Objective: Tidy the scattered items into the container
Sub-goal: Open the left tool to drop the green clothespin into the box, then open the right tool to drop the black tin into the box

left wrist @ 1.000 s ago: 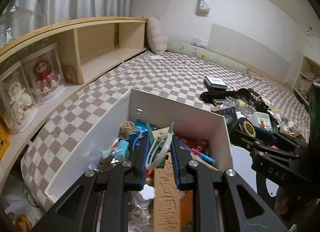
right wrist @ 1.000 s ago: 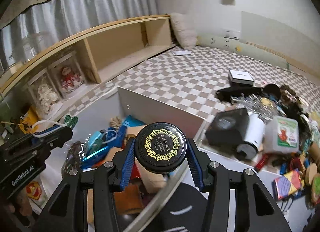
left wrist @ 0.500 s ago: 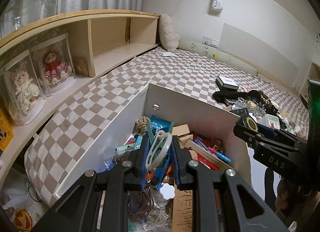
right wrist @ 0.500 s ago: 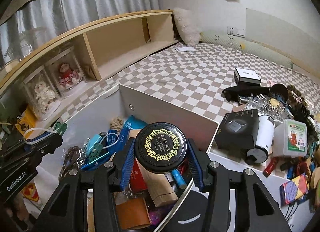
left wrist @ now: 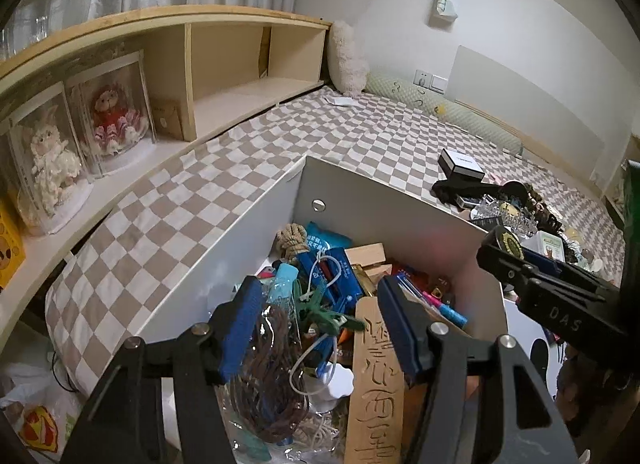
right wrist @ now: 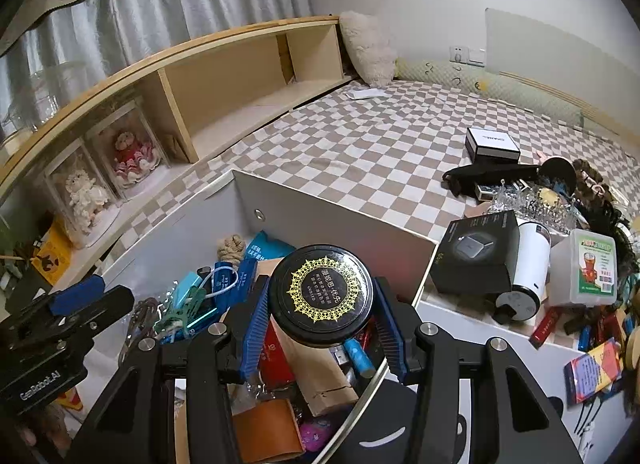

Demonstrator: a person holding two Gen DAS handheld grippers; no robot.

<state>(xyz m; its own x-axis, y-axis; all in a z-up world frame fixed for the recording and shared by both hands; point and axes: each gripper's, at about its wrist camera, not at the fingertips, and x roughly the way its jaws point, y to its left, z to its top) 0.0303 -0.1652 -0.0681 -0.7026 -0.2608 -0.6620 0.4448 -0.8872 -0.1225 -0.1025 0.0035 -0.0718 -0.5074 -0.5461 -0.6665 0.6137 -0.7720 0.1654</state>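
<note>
A white box (left wrist: 384, 203) on the checkered bed holds several items. My left gripper (left wrist: 318, 328) is open and empty above the box. A green clip with a white loop (left wrist: 324, 314) lies in the box between its fingers. My right gripper (right wrist: 320, 320) is shut on a round black jar with a gold-patterned lid (right wrist: 320, 294), held over the box (right wrist: 328, 219). The right gripper and jar also show at the right of the left wrist view (left wrist: 506, 242). The left gripper shows at the lower left of the right wrist view (right wrist: 76, 302).
Scattered items lie right of the box: a black box (right wrist: 476, 258), a white cylinder (right wrist: 528, 268), a clear plastic tub (right wrist: 592, 264), a black-and-white box (right wrist: 492, 141) and small packets. A wooden shelf (left wrist: 240, 59) with doll cases (left wrist: 112, 111) runs along the left.
My left gripper opened and let go of the green clip with the white loop, which dropped into the box. Both grippers moved further over the box. The right gripper still holds the jar.
</note>
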